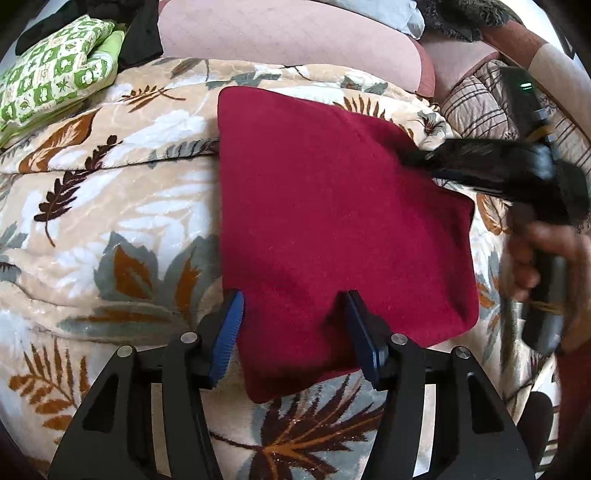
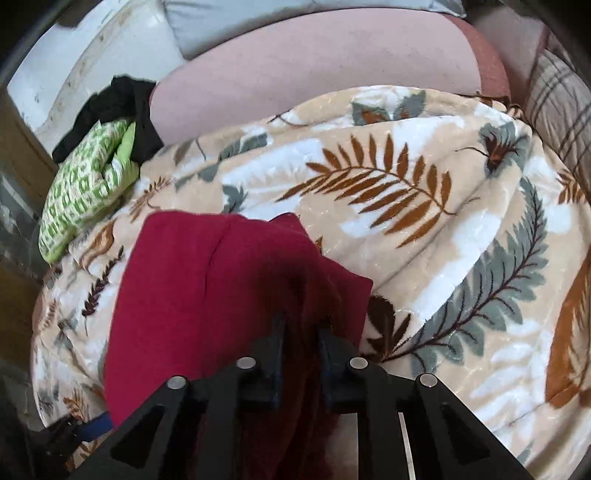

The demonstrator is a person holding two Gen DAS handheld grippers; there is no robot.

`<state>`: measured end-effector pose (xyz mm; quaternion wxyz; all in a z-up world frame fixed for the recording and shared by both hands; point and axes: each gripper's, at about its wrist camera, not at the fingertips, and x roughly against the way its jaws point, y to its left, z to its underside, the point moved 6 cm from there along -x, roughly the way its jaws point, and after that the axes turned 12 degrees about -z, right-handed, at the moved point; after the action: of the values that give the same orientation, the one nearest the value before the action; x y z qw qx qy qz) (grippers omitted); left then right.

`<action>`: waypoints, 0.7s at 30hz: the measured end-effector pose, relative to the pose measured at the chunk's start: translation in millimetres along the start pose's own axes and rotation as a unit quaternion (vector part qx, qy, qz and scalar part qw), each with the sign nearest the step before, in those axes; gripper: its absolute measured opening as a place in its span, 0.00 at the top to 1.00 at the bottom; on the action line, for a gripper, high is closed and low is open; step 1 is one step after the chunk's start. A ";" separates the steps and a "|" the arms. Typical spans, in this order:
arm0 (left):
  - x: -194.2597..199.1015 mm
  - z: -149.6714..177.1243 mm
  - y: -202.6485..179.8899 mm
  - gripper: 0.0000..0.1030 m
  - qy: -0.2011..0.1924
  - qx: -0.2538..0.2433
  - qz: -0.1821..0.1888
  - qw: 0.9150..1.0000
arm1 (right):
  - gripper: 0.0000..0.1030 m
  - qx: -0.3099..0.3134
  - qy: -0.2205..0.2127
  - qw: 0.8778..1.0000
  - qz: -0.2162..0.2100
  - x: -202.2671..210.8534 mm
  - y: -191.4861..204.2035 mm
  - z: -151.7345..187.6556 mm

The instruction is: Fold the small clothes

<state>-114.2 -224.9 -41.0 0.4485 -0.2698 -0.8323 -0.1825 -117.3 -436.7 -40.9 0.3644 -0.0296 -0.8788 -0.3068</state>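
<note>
A bed fills both views, covered by a plush cream blanket (image 1: 110,206) printed with brown, grey and white leaves. Behind it lies a long pink cushion (image 2: 332,55), with a grey pillow (image 2: 207,26) above it and a plaid cushion (image 2: 561,107) off to the right edge. At the far left corner of the blanket sits a green-and-white patterned bundle (image 1: 51,77) with black clothing (image 2: 118,107) beside and partly over it.

The red garment (image 1: 332,221) lies folded flat on the blanket, near the middle of the bed. The left tool (image 1: 293,325) is spread, its blue-padded fingers (image 1: 229,332) straddling the garment's near edge without gripping it. The right tool (image 2: 302,328), held by a hand (image 1: 539,258), is pressed together, pinching a raised edge of the red garment on its right side.
</note>
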 end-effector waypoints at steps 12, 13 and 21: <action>7.2 2.9 -0.1 0.46 -0.007 0.000 -0.019 1.000 | 0.69 0.080 0.034 0.996 -0.008 14.8 50.8 55.3; 9.2 3.1 -0.1 0.46 -0.007 -0.002 -0.022 1.000 | 0.69 0.078 0.049 0.996 0.016 4.1 37.7 62.8; 36.3 -1.1 4.4 0.46 -0.065 -0.026 -0.083 0.994 | 0.66 0.063 -0.002 0.997 -0.036 60.7 61.6 65.7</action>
<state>-127.2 -211.7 -9.5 0.3699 -0.2229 -0.8739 -0.2232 -185.6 -360.3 -4.9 0.3523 0.0246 -0.8975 -0.2641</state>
